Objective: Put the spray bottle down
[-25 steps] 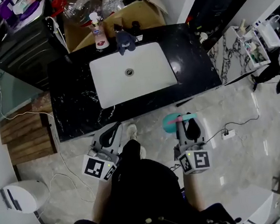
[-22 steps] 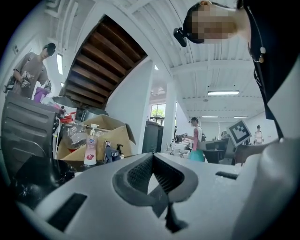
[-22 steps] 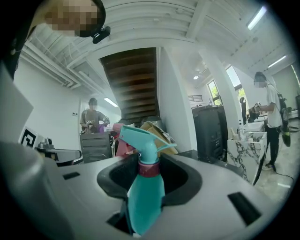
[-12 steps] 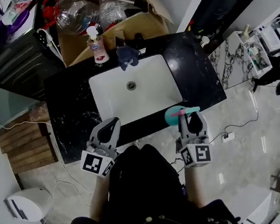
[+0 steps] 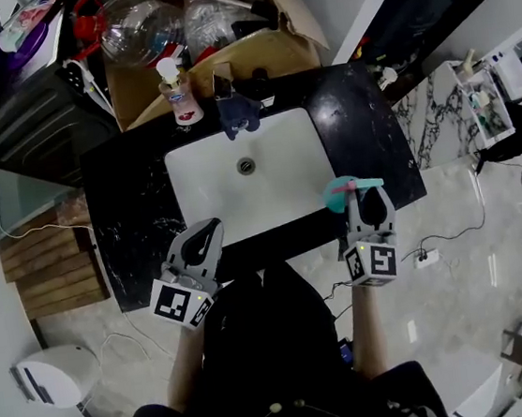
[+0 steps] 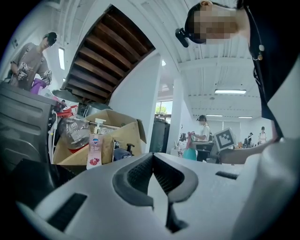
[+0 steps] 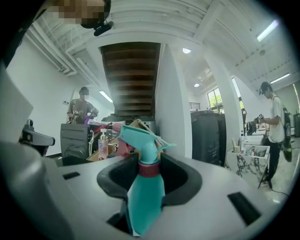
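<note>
Two tools sit close in front of us, one in each hand. Our left tool (image 5: pixel 206 231) has its jaws pressed together with nothing between them. It hangs by the front edge of the bench (image 5: pixel 370 133), on the left side of the sink (image 5: pixel 203 183).

Our right tool (image 5: pixel 366 197) is squeezed tight on the spray bottle (image 7: pixel 145 194), so this is the hand that matters. The jaws pinch the blue-green bottle near the dark red ring on its neck. The bottle stands straight up, with its spray head on top and its fat body hanging below the jaws.

From the head view, the bottle is over the front right part of the bench, just beside the sink's near right corner. We cannot tell if its bottom touches the bench yet.

We think the next move is short. A bare patch of black bench lies just ahead and a bit to the right, so the bottle only needs to go down, bottom first. It should miss the sink rim, or it may tip.

Farther back, a soap bottle (image 5: pixel 178 95) and a cardboard box (image 5: pixel 283 40) stand well apart from that spot.
</note>
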`<action>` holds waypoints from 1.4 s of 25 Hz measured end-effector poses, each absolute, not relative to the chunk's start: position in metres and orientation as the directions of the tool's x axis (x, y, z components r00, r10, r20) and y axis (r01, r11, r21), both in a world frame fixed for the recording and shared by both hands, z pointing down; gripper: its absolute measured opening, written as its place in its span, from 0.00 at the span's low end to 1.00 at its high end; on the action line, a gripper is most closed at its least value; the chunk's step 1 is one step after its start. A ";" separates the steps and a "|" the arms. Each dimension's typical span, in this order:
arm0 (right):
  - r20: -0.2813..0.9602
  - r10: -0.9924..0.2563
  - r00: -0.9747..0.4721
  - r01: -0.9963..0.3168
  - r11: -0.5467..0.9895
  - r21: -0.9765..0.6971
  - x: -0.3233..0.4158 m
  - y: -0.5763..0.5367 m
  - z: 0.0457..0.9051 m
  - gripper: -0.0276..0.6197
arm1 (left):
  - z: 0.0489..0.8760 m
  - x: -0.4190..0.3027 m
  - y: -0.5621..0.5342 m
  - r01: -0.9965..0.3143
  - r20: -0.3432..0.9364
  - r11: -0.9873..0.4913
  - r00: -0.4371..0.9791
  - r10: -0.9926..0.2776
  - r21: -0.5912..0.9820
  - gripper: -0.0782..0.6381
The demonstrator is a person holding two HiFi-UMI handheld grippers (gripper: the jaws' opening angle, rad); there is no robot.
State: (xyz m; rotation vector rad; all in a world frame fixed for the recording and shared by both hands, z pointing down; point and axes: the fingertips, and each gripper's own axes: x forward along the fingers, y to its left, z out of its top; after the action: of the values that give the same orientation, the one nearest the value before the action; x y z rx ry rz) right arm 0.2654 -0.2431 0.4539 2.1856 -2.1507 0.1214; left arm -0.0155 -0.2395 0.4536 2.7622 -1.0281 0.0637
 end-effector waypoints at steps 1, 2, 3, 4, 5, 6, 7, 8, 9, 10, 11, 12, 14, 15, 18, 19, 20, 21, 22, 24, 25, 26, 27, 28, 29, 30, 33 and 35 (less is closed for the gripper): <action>0.109 -0.994 0.011 -1.000 -0.012 -0.009 0.270 -0.249 0.456 0.28 | 0.453 -0.014 -0.242 -0.658 0.107 -0.734 0.752 -0.650 0.167 0.11; 0.111 -0.994 0.007 -1.000 -0.008 -0.016 0.275 -0.256 0.459 0.28 | 0.452 -0.013 -0.245 -0.665 0.107 -0.728 0.746 -0.657 0.169 0.11; 0.112 -0.994 0.003 -1.000 -0.006 -0.023 0.280 -0.263 0.462 0.28 | 0.452 -0.011 -0.247 -0.671 0.106 -0.722 0.741 -0.664 0.171 0.11; 0.114 -0.994 0.001 -1.000 -0.005 -0.028 0.284 -0.270 0.465 0.28 | 0.452 -0.010 -0.250 -0.676 0.107 -0.716 0.736 -0.669 0.172 0.11; 0.115 -0.993 0.000 -0.999 -0.004 -0.032 0.289 -0.278 0.468 0.28 | 0.452 -0.009 -0.252 -0.681 0.109 -0.712 0.731 -0.673 0.173 0.11; 0.116 -0.993 0.000 -0.999 -0.005 -0.038 0.293 -0.285 0.471 0.28 | 0.452 -0.008 -0.254 -0.685 0.112 -0.707 0.727 -0.677 0.173 0.11; 0.117 -0.993 0.001 -0.999 -0.006 -0.045 0.298 -0.292 0.474 0.28 | 0.453 -0.007 -0.256 -0.690 0.114 -0.703 0.723 -0.681 0.174 0.11; 0.118 -0.993 0.001 -0.999 -0.007 -0.051 0.302 -0.298 0.477 0.28 | 0.454 -0.005 -0.258 -0.694 0.117 -0.698 0.719 -0.685 0.175 0.11; 0.120 -0.993 0.002 -0.998 -0.008 -0.055 0.307 -0.304 0.481 0.28 | 0.455 -0.004 -0.260 -0.699 0.121 -0.693 0.714 -0.689 0.176 0.11; 0.124 -0.992 0.001 -0.998 -0.008 -0.055 0.311 -0.310 0.485 0.28 | 0.456 -0.003 -0.262 -0.704 0.125 -0.688 0.709 -0.694 0.177 0.11; 0.129 -0.992 -0.002 -0.999 -0.005 -0.052 0.314 -0.316 0.489 0.28 | 0.457 -0.002 -0.264 -0.710 0.129 -0.682 0.703 -0.699 0.177 0.11; 0.135 -0.991 -0.005 -0.999 -0.001 -0.045 0.316 -0.322 0.492 0.28 | 0.458 -0.002 -0.265 -0.715 0.133 -0.676 0.698 -0.704 0.176 0.11; 0.144 -0.990 -0.008 -1.000 0.004 -0.028 0.319 -0.331 0.499 0.28 | 0.460 -0.002 -0.269 -0.726 0.140 -0.666 0.687 -0.713 0.174 0.11; 0.148 -0.989 -0.007 -1.000 0.003 -0.025 0.321 -0.335 0.502 0.28 | 0.460 -0.001 -0.271 -0.730 0.143 -0.661 0.682 -0.717 0.173 0.11; 0.156 -0.988 0.003 -0.999 -0.008 -0.032 0.330 -0.346 0.510 0.28 | 0.462 0.001 -0.277 -0.741 0.155 -0.650 0.671 -0.725 0.169 0.11; 0.158 -0.987 0.007 -0.999 -0.012 -0.033 0.333 -0.349 0.513 0.28 | 0.462 0.002 -0.279 -0.744 0.157 -0.648 0.668 -0.727 0.166 0.11; 0.159 -0.987 0.010 -0.999 -0.015 -0.034 0.336 -0.353 0.514 0.28 | 0.462 0.003 -0.281 -0.746 0.159 -0.646 0.666 -0.729 0.162 0.11; 0.159 -0.987 0.013 -0.999 -0.019 -0.037 0.339 -0.356 0.515 0.28 | 0.461 0.004 -0.283 -0.749 0.161 -0.643 0.663 -0.731 0.160 0.11; 0.158 -0.987 0.018 -0.999 -0.025 -0.041 0.342 -0.358 0.516 0.28 | 0.461 0.004 -0.284 -0.751 0.161 -0.641 0.660 -0.734 0.158 0.11; 0.157 -0.987 0.029 -0.999 -0.036 -0.040 0.348 -0.362 0.517 0.28 | 0.462 0.005 -0.287 -0.755 0.163 -0.637 0.655 -0.737 0.155 0.11; 0.156 -0.987 0.032 -0.999 -0.038 -0.035 0.350 -0.365 0.517 0.28 | 0.463 0.006 -0.289 -0.756 0.164 -0.636 0.654 -0.738 0.154 0.11; 0.154 -0.988 0.032 -0.999 -0.037 -0.031 0.351 -0.367 0.518 0.28 | 0.464 0.007 -0.290 -0.757 0.167 -0.635 0.653 -0.739 0.154 0.11; 0.151 -0.988 0.028 -0.999 -0.033 -0.030 0.352 -0.369 0.518 0.28 | 0.465 0.008 -0.291 -0.758 0.170 -0.634 0.653 -0.739 0.153 0.11; 0.148 -0.989 0.023 -0.999 -0.028 -0.030 0.352 -0.370 0.518 0.28 | 0.465 0.009 -0.292 -0.758 0.172 -0.635 0.653 -0.738 0.153 0.11; 0.144 -0.989 0.017 -0.999 -0.022 -0.032 0.353 -0.370 0.517 0.28 | 0.466 0.010 -0.292 -0.757 0.173 -0.635 0.653 -0.737 0.154 0.11; 0.141 -0.990 0.012 -0.999 -0.017 -0.034 0.353 -0.370 0.517 0.28 | 0.466 0.012 -0.292 -0.757 0.173 -0.635 0.654 -0.737 0.155 0.11; 0.134 -0.991 -0.006 -0.998 -0.003 -0.061 0.353 -0.368 0.518 0.29 | 0.465 0.016 -0.292 -0.753 0.168 -0.638 0.657 -0.735 0.159 0.11; 0.136 -0.990 -0.022 -0.996 0.010 -0.088 0.352 -0.367 0.519 0.29 | 0.464 0.018 -0.291 -0.751 0.165 -0.641 0.660 -0.733 0.159 0.11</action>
State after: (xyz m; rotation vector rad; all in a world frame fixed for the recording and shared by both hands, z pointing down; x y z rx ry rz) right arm 0.3525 -0.3665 0.5194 2.1723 -2.2066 0.2460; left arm 0.0182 -0.2912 0.4642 2.6631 -1.2067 0.1258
